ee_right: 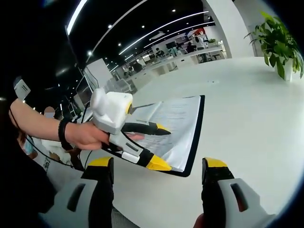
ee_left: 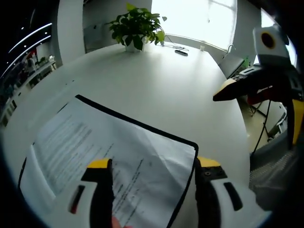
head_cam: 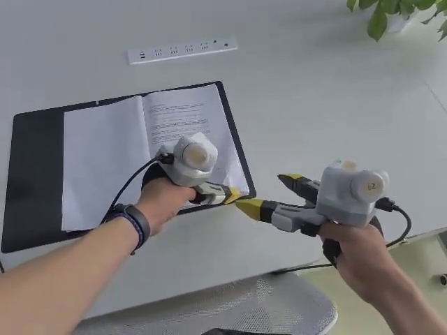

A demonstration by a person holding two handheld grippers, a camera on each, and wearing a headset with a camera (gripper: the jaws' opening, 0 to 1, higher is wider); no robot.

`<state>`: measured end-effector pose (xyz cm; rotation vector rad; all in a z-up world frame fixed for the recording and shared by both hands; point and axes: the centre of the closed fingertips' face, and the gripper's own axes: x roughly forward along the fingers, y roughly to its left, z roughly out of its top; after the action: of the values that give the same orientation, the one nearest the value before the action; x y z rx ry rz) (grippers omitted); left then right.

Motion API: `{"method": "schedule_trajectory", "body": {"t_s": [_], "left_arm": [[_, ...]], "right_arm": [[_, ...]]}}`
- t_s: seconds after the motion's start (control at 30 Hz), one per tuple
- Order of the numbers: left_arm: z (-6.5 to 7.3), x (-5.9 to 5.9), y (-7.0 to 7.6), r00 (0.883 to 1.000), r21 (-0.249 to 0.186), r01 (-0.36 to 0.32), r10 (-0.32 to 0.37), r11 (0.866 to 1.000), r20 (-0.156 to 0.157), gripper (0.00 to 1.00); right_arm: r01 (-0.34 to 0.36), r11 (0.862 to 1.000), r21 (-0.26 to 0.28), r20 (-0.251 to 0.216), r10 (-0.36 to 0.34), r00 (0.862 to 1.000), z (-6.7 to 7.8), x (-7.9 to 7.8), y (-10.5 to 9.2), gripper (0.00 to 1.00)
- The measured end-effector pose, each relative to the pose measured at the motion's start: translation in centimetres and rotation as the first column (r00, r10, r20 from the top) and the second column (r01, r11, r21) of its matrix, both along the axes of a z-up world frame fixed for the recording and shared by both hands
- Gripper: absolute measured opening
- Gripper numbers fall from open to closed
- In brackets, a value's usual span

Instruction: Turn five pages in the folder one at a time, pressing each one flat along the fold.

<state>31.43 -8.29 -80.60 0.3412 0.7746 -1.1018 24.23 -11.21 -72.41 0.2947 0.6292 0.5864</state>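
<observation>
So the folder [head_cam: 35, 174] lies open on the table [head_cam: 314, 105], left gripper [ee_left: 154, 164] spread wide over the bottom corner of the right page [head_cam: 185, 118], right gripper [head_cam: 269, 192] wide too, just off the edge. I'd nip only the top sheet, lift slow, then press along the fold.

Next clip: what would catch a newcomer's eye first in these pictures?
An open black folder with white pages lies on the white table, left of centre in the head view. The left gripper is at its near right corner, jaws open, one over the page and one beyond the cover's edge; the right gripper, also open, is off the folder to the right.
</observation>
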Motion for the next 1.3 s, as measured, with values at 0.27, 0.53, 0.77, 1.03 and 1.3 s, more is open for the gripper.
{"method": "schedule_trajectory", "body": {"t_s": [0.27,0.53,0.77,1.03,1.3], "left_arm": [[-0.2,0.3,-0.3,0.999,0.013,-0.026,0.026,1.0,0.02,0.69],[0.0,0.9,0.2,0.998,-0.006,-0.055,0.055,0.998,0.023,0.62],[0.0,0.8,0.2,0.998,-0.017,-0.058,0.058,0.998,0.021,0.6],[0.3,0.8,0.3,0.997,-0.019,-0.07,0.07,0.997,0.024,0.57],[0.8,0.4,0.2,0.997,-0.019,-0.068,0.069,0.997,0.021,0.58]], "right_arm": [[0.002,1.0,0.009,-0.006,-0.001,1.0,-0.2,0.0,0.1,0.75],[0.018,1.0,0.025,-0.013,-0.017,1.0,-0.4,0.0,-0.1,0.73],[0.01,1.0,0.029,-0.018,-0.009,1.0,-0.8,0.6,-0.1,0.72],[-0.013,0.999,0.051,-0.01,0.013,1.0,-1.0,3.2,0.4,0.69],[-0.014,0.993,0.118,-0.018,0.016,1.0,-1.5,6.5,1.2,0.58]]}}
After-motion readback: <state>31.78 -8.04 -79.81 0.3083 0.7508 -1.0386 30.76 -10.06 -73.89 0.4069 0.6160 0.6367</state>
